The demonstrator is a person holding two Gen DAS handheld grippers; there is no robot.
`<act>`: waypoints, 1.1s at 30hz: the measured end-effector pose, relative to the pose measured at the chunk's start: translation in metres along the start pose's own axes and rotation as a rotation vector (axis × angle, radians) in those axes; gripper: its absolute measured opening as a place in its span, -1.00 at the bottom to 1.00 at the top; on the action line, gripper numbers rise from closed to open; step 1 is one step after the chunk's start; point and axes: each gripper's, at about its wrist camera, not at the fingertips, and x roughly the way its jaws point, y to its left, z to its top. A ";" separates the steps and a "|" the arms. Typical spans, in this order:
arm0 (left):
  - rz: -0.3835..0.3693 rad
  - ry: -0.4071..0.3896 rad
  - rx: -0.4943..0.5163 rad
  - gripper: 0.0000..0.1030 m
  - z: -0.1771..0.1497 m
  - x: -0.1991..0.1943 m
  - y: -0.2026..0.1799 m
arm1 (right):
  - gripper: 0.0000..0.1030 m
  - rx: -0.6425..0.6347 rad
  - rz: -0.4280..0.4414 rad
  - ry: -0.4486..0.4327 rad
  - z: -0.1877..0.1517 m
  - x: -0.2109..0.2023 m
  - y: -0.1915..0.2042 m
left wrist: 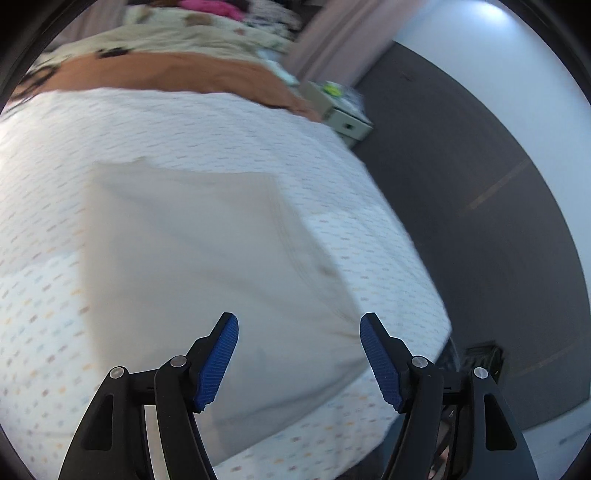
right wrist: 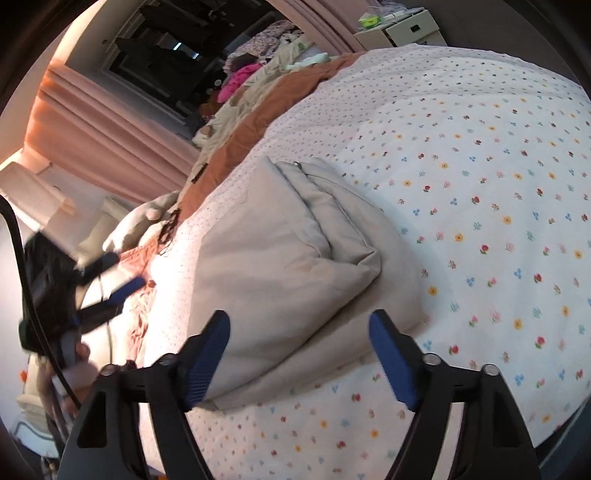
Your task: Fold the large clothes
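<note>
A beige folded garment (left wrist: 207, 251) lies flat on the flower-print bed sheet (left wrist: 221, 125). My left gripper (left wrist: 299, 325) hangs open over the garment's near edge, and its blue pads touch no cloth. In the right wrist view the same garment (right wrist: 291, 258) shows thick stacked folds. My right gripper (right wrist: 299, 321) is open just above the garment's near corner, jaws wide apart with nothing pinched. The left gripper (right wrist: 118, 275) appears blurred at the left of that view, off the garment's far side.
A brown blanket (left wrist: 166, 74) and a beige patterned quilt (left wrist: 192, 33) lie beyond the sheet. A white nightstand (left wrist: 343, 114) stands beside pink curtains (right wrist: 110, 136). Dark grey floor (left wrist: 461, 166) borders the bed. A hand (right wrist: 74, 373) holds the left tool.
</note>
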 end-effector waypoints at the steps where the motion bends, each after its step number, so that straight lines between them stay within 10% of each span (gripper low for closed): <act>1: 0.019 -0.006 -0.019 0.36 -0.004 -0.006 0.010 | 0.52 0.009 -0.007 0.010 0.001 0.005 -0.001; 7: 0.113 -0.034 -0.125 0.36 -0.023 -0.028 0.068 | 0.51 0.052 -0.023 0.051 0.007 0.036 -0.012; 9: 0.142 -0.035 -0.154 0.36 -0.032 -0.034 0.086 | 0.30 0.039 -0.036 0.042 0.011 0.041 -0.009; 11: 0.169 -0.032 -0.185 0.36 -0.039 -0.035 0.099 | -0.41 0.033 -0.064 0.038 0.015 0.044 -0.009; 14: 0.190 -0.011 -0.217 0.36 -0.049 -0.032 0.118 | -0.72 0.029 -0.050 -0.005 0.020 0.037 -0.009; 22: 0.184 0.041 -0.210 0.35 -0.062 -0.005 0.127 | -0.79 -0.006 -0.046 -0.058 0.012 0.008 -0.006; 27: 0.149 0.105 -0.182 -0.18 -0.070 0.019 0.117 | -0.81 0.041 -0.079 -0.069 -0.001 -0.001 -0.031; 33: 0.166 0.105 -0.159 -0.18 -0.073 0.024 0.112 | -0.77 0.089 -0.097 0.037 -0.005 0.011 -0.056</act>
